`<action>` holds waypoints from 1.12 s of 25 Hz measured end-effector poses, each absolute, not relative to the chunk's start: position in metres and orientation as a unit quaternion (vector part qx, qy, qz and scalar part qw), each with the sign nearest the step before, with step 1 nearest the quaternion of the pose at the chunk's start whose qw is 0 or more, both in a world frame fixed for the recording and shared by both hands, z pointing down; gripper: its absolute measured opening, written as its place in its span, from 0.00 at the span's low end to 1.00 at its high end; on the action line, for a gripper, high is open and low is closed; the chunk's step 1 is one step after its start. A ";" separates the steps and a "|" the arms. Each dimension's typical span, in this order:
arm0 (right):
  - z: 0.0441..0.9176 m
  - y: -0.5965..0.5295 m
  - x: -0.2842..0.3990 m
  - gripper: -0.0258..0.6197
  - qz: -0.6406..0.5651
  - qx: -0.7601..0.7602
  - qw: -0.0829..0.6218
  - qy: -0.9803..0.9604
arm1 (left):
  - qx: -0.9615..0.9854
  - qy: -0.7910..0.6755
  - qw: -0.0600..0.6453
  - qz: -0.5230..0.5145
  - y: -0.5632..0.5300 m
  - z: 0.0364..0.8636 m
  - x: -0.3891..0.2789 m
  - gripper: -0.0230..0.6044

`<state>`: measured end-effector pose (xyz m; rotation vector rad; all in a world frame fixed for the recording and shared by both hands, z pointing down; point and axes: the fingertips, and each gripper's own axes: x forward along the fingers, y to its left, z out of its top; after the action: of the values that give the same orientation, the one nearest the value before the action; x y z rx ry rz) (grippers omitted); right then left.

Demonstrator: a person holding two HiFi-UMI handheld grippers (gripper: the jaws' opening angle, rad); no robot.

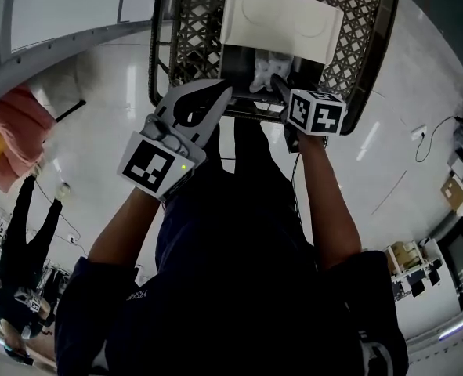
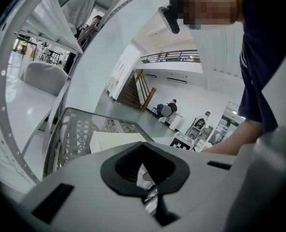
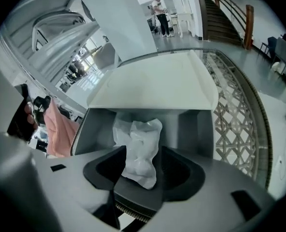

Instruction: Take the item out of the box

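An open grey box [image 1: 239, 61] with its white lid [image 1: 282, 18] folded back stands in a dark mesh basket [image 1: 364, 45]. Inside it lies a white item in crinkled plastic wrap [image 1: 264, 73]. My right gripper [image 1: 282, 88] reaches into the box. In the right gripper view its jaws stand wide on either side of the wrapped item [image 3: 138, 151] without pressing on it. My left gripper [image 1: 219, 104] rests at the box's near left corner. A narrow gap shows between its jaws in the left gripper view, with nothing held there.
The basket's mesh wall [image 3: 234, 120] runs close along the box's right side. A pink cloth [image 1: 16, 135] hangs at the left. A person in black [image 1: 23, 241] stands on the glossy floor at lower left. Boxes and shelving [image 1: 419, 265] sit at the right.
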<state>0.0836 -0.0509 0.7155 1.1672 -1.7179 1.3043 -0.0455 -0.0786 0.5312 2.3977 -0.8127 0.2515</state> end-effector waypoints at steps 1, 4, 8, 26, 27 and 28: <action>0.718 -0.050 0.084 0.38 0.503 0.446 0.345 -0.655 | 0.900 -0.305 0.296 0.093 -0.079 0.532 -0.046 0.05; 0.724 -0.049 0.085 0.38 0.507 0.441 0.365 -0.644 | 0.899 -0.306 0.299 0.089 -0.080 0.533 -0.048 0.05; 0.728 -0.047 0.086 0.34 0.517 0.429 0.377 -0.637 | 0.898 -0.308 0.301 0.088 -0.081 0.534 -0.050 0.05; 0.655 -0.054 0.077 0.08 0.489 0.415 0.316 -0.699 | 0.912 -0.308 0.258 0.081 -0.085 0.489 -0.027 0.05; 0.645 -0.056 0.077 0.08 0.484 0.417 0.309 -0.704 | 0.913 -0.310 0.254 0.079 -0.085 0.483 -0.027 0.05; 0.633 -0.059 0.076 0.08 0.478 0.420 0.300 -0.711 | 0.913 -0.313 0.249 0.077 -0.085 0.477 -0.026 0.05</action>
<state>0.0763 -0.0586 0.6334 1.1142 -1.8873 1.2690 -0.0262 -0.0853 0.4770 2.4879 -0.8523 0.2091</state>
